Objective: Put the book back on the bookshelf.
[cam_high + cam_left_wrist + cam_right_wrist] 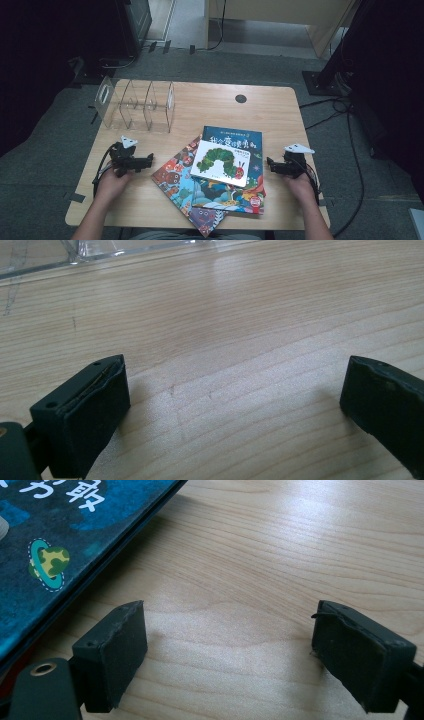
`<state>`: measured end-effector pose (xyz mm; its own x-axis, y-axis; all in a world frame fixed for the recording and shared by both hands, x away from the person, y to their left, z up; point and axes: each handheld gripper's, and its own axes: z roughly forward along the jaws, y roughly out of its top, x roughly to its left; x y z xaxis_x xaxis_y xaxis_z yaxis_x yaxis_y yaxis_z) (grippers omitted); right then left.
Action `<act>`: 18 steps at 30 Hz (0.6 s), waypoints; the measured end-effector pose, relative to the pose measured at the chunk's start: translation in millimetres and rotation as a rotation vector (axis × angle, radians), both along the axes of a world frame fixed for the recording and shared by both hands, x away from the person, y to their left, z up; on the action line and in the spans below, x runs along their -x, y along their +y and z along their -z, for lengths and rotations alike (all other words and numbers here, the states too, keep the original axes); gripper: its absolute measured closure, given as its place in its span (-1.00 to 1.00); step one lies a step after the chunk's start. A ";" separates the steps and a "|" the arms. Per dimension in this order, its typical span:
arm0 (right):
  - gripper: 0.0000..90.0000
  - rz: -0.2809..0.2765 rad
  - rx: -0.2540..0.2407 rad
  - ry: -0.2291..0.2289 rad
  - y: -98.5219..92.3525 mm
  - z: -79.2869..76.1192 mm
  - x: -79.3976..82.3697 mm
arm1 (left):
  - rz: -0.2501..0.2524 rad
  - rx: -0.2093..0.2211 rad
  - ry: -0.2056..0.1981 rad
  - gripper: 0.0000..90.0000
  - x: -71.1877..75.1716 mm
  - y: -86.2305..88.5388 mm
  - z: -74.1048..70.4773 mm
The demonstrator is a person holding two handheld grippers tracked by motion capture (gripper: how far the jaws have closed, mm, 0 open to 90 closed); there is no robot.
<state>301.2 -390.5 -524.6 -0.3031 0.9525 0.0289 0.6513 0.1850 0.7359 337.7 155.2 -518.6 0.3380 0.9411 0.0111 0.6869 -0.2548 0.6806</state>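
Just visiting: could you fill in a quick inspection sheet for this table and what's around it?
Surface: wooden table, round dark hole near its far edge.
Job's things: three picture books stacked askew, caterpillar book on top; clear rack at far left, no books in it.
Clutter: nothing seen.
Grippers: left gripper and right gripper open, nothing between the jaws, flanking the books.
Cables: one trails from each gripper; more on the floor at right.
Surroundings: grey carpet, dark stands.
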 end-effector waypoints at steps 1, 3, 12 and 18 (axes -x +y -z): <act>-0.70 0.000 0.000 0.000 0.0 0.0 0.0 | 0.000 0.000 0.000 -1.00 0.0 0.0 0.0; -0.70 0.000 0.000 0.000 0.0 0.0 0.0 | 0.000 0.000 0.000 -1.00 0.0 0.0 0.0; -0.70 0.000 0.000 0.000 0.0 0.0 0.0 | 0.000 0.000 0.000 -1.00 0.0 0.0 0.0; -0.70 0.000 0.000 0.000 -0.1 0.0 0.0 | 0.016 0.000 0.000 -1.00 1.0 -0.2 0.0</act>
<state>301.2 -390.6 -524.6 -0.3034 0.9524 0.0289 0.6510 0.1851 0.7362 336.7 154.9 -518.6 0.3529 0.9356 0.0111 0.6829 -0.2657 0.6805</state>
